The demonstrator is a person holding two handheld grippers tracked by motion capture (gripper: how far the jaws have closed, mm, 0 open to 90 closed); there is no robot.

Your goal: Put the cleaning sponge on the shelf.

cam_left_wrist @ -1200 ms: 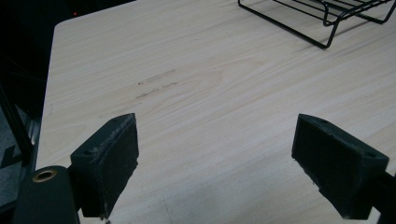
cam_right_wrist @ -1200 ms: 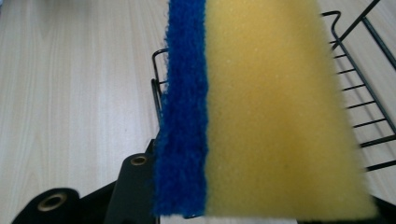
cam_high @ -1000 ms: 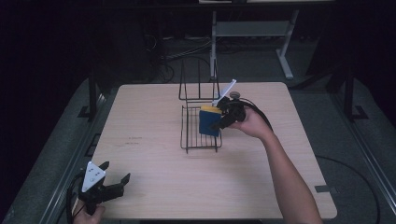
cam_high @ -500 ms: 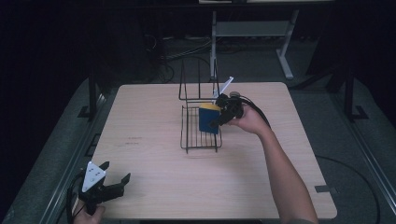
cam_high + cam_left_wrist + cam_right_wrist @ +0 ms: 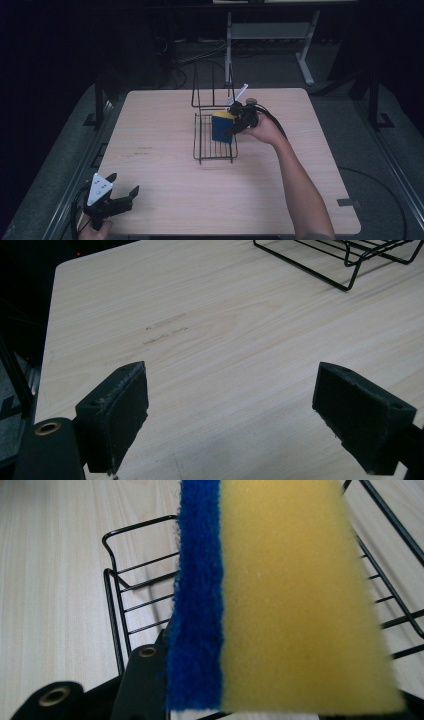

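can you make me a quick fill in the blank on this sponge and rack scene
1. The right claw is shut on a yellow and ____ sponge.
2. The sponge is held over a black ____ rack.
3. The left claw, near the table's front corner, has its jaws ____.

Missing words: blue; wire; open

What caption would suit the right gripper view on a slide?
The right gripper holds a yellow and blue sponge over a black wire rack on the wooden table.
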